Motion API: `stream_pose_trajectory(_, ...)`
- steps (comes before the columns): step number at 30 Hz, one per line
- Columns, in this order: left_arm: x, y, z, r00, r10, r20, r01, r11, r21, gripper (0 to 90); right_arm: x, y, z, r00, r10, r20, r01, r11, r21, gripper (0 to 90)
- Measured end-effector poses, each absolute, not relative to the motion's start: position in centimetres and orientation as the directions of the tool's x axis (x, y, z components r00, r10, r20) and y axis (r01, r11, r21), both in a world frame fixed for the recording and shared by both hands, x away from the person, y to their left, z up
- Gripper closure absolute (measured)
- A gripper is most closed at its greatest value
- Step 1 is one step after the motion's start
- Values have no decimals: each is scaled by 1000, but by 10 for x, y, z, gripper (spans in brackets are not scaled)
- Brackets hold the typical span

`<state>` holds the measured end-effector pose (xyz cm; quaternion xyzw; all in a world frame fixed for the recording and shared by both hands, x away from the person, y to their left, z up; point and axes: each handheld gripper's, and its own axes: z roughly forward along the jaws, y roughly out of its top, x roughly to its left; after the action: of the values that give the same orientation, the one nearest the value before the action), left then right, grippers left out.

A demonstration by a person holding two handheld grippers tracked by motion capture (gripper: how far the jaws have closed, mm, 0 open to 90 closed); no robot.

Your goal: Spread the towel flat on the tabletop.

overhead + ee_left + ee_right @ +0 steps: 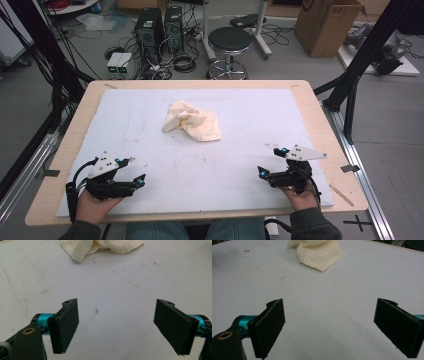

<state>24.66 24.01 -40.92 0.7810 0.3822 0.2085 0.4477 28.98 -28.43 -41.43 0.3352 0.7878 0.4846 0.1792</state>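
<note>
On the worktop: a white sheet covers the worktop (60, 165), and 1 cream cloth (192, 121) lies on it, near the middle and a bit toward the far side.
Cloth shape: crumpled and bunched up, with 1 flat corner that points toward the person's right.
Box: 1 brown cardboard box (327, 25) stands on the floor past the far right corner; what is inside it cannot be seen.
Left gripper: the left gripper (135, 172) sits low at the near left side, held in a hand.
Left fingers: spread wide apart, with nothing between them, just bare white sheet and a small red mark (96, 311).
Right gripper: the right gripper (270, 161) sits at the near right side, held in the other hand.
Right fingers: spread wide apart, nothing between them.
Cloth and fingers: the cloth lies well apart from both pairs of fingers, farther up the sheet and between the 2 grippers; no finger touches it.
</note>
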Motion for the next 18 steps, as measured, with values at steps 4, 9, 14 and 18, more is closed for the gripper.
stream_pose_trajectory(4, 247, 240, -410, 622, 782, -17, 411, -308, 858, 206, 292, -284, -415, -712, 701, 47, 359, 306, 882, 93)
stream_pose_trajectory(9, 246, 240, -410, 623, 782, -15, 411, -311, 857, 206, 293, -282, -415, -717, 696, 42, 355, 312, 881, 93)
stream_pose_trajectory(14, 245, 240, -410, 620, 784, -15, 410, -307, 859, 206, 292, -281, -416, -718, 694, 41, 354, 314, 881, 93)
stream_pose_trajectory(18, 245, 240, -411, 623, 782, -16, 410, -309, 858, 206, 292, -281, -415, -715, 697, 43, 356, 311, 881, 93)
